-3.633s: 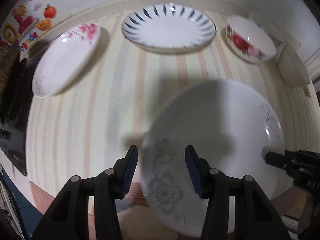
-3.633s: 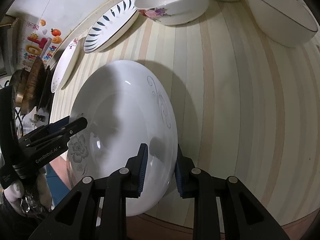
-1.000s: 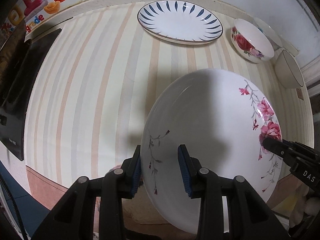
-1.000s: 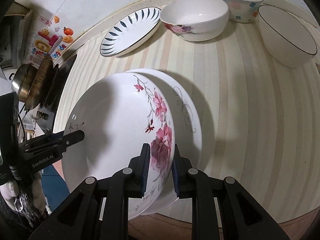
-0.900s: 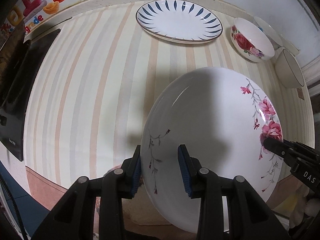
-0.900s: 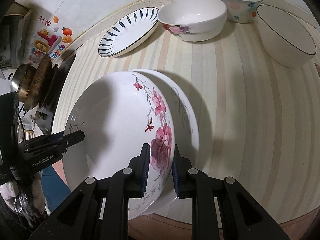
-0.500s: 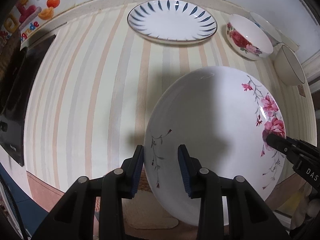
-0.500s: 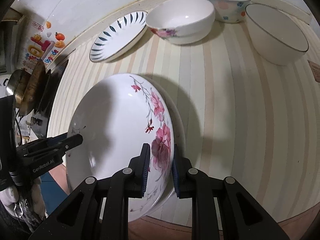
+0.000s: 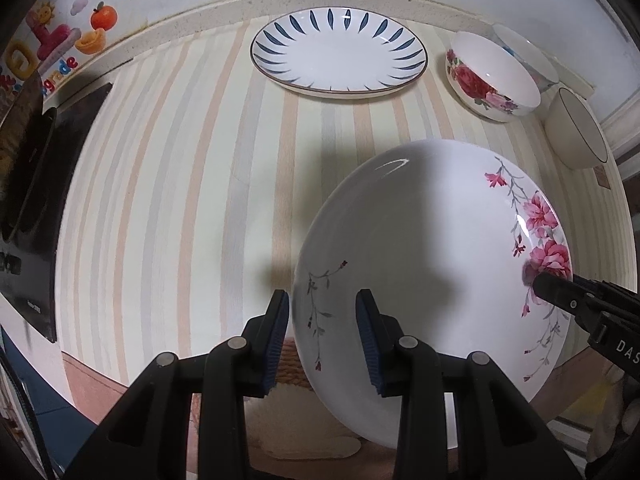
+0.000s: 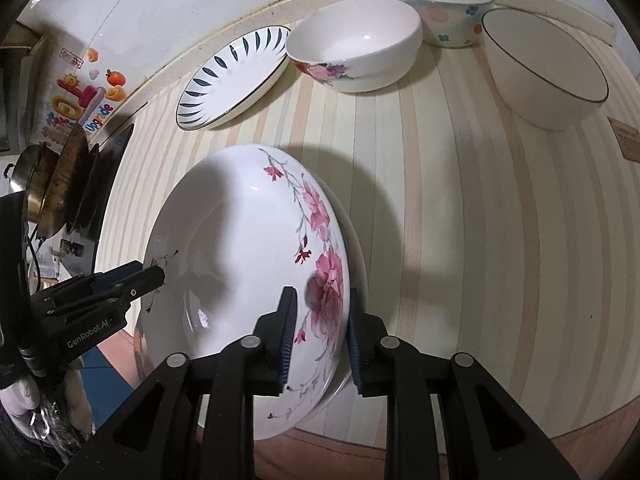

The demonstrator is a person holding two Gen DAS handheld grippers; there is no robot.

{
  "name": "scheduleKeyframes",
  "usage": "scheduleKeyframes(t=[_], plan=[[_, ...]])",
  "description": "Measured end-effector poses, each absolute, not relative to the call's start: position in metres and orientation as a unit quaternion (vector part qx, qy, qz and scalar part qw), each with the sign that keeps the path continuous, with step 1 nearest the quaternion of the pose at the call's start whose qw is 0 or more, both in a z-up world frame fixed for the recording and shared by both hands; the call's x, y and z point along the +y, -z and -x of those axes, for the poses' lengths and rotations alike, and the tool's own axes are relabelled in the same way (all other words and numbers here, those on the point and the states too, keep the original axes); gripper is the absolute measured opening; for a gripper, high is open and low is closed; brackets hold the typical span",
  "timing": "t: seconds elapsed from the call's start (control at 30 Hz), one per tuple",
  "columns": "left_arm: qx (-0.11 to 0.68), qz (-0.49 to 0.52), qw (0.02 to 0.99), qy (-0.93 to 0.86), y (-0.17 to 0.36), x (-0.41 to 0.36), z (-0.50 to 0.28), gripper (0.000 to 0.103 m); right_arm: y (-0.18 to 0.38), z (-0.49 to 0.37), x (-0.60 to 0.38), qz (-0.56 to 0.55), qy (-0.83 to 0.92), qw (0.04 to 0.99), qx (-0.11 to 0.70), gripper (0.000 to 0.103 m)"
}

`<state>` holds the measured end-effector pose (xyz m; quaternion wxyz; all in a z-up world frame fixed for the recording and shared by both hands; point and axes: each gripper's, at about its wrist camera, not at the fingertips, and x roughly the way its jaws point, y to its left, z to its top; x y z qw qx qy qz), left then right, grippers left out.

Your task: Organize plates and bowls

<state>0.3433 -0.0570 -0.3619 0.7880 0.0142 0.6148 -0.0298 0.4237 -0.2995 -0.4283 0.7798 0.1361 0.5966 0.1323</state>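
A white plate with pink flowers (image 9: 420,264) (image 10: 240,264) lies at the counter's front edge on top of another white plate, whose rim (image 10: 356,240) shows at its right side. My left gripper (image 9: 322,336) straddles the pink-flower plate's left rim, its jaws slightly apart around it. My right gripper (image 10: 318,332) straddles the right rim over the pink flower, its jaws also a little apart. Each gripper shows in the other's view: the right one (image 9: 560,292), the left one (image 10: 132,280).
A blue-leaf plate (image 9: 338,54) (image 10: 236,76) lies at the back. Right of it stand a rose-patterned bowl (image 9: 492,76) (image 10: 356,48), a blue-and-pink flower bowl (image 10: 440,4) and a dark-rimmed white bowl (image 9: 576,128) (image 10: 544,68). A black cooktop (image 9: 28,184) with pans (image 10: 56,184) sits at the left.
The pink-flower plate has come down onto the plate with the grey pattern, which is now almost fully covered. Both grippers' jaws have loosened a little around its rim.
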Motion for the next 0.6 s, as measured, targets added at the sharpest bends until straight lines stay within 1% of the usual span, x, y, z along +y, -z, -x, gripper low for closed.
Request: scheduleKeyframes(t=[0.4, 0.43, 0.6], plan=[[0.599, -0.009, 0.8, 0.039, 0.327, -0.056, -0.329, 0.031, 0.421, -0.417, -0.303, -0.132, -0.107, 0.774, 0.61, 0.031], [0.599, -0.006, 0.8, 0.04, 0.324, -0.056, -0.329, 0.031, 0.42, -0.417, -0.304, -0.129, -0.103, 0.774, 0.612, 0.033], [0.595, 0.032, 0.802, 0.047, 0.301, -0.044, -0.34, 0.033, 0.4, -0.419, -0.313, -0.156, -0.108, 0.773, 0.606, 0.033]])
